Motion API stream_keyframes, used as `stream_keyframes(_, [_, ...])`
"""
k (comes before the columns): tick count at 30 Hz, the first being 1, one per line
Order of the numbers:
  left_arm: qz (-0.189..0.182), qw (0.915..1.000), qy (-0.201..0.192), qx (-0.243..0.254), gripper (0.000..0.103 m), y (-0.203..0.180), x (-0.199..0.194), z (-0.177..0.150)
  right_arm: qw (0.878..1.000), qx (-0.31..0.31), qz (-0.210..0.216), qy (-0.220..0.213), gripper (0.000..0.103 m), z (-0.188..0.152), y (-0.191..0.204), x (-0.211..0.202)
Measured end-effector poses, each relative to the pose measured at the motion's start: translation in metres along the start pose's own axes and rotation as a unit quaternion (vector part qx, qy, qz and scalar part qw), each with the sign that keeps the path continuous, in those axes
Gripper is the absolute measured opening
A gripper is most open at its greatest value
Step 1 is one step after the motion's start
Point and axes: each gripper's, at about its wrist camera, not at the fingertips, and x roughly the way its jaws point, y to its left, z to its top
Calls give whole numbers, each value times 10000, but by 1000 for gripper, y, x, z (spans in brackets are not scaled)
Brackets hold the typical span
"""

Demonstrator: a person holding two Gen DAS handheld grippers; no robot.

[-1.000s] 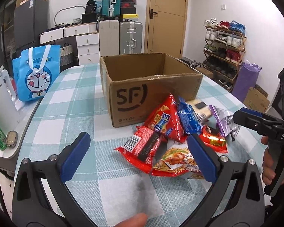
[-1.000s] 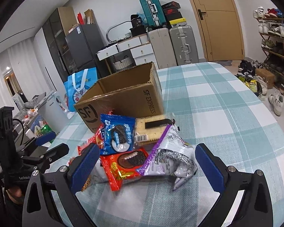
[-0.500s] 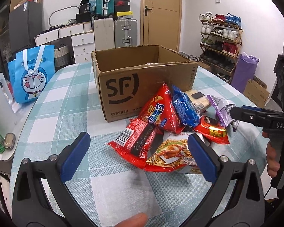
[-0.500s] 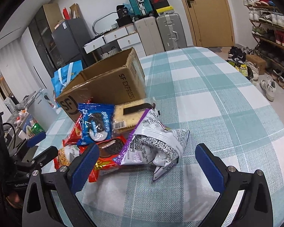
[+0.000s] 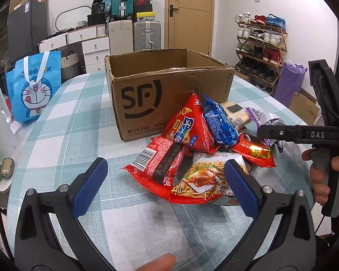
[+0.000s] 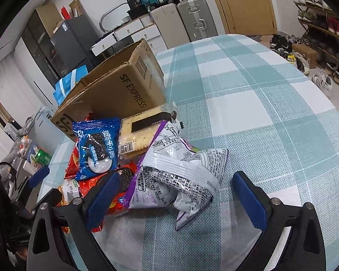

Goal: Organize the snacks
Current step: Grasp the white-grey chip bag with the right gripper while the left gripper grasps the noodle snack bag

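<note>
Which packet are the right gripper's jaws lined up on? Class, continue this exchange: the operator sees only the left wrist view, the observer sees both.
Observer: The right gripper has its jaws wide open on either side of the silver and purple bag, not shut on it.
Operator: The blue packet shows me only its back. What is it?
Observer: Its front pictures a dark sandwich cookie with white filling.
Operator: And the red packet by my right edge?
Observer: It pictures a dark cookie too, and it lies under the blue packet's lower edge.
</note>
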Motion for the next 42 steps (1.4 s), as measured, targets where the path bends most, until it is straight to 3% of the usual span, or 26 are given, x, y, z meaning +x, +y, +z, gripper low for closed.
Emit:
stream_keyframes(9, [-20,10000,11,-25,103,2,1,-1,9995,-181,-238,-23,89,2,8,7])
stream_keyframes(16, [-36,10000,12,-28,103,2,1,-1,9998,-162,-97,-82,62,1,3,4])
stream_keyframes(19, [-34,10000,12,-28,103,2,1,-1,9996,-194,-19,-220,58,-2,3,-2])
stream_keyframes(27, [-83,10000,-3,-18,103,3,0,-1,9962,-311,422,-697,58,-11,11,-27])
stream_keyframes(36, [-654,9977,-89,178,102,-11,-11,-3,9937,-448,575,-856,58,-16,23,-35])
stream_keyframes(42, [-626,9972,203,369,102,-25,-1,-2,9924,-512,655,-912,58,-16,28,-38])
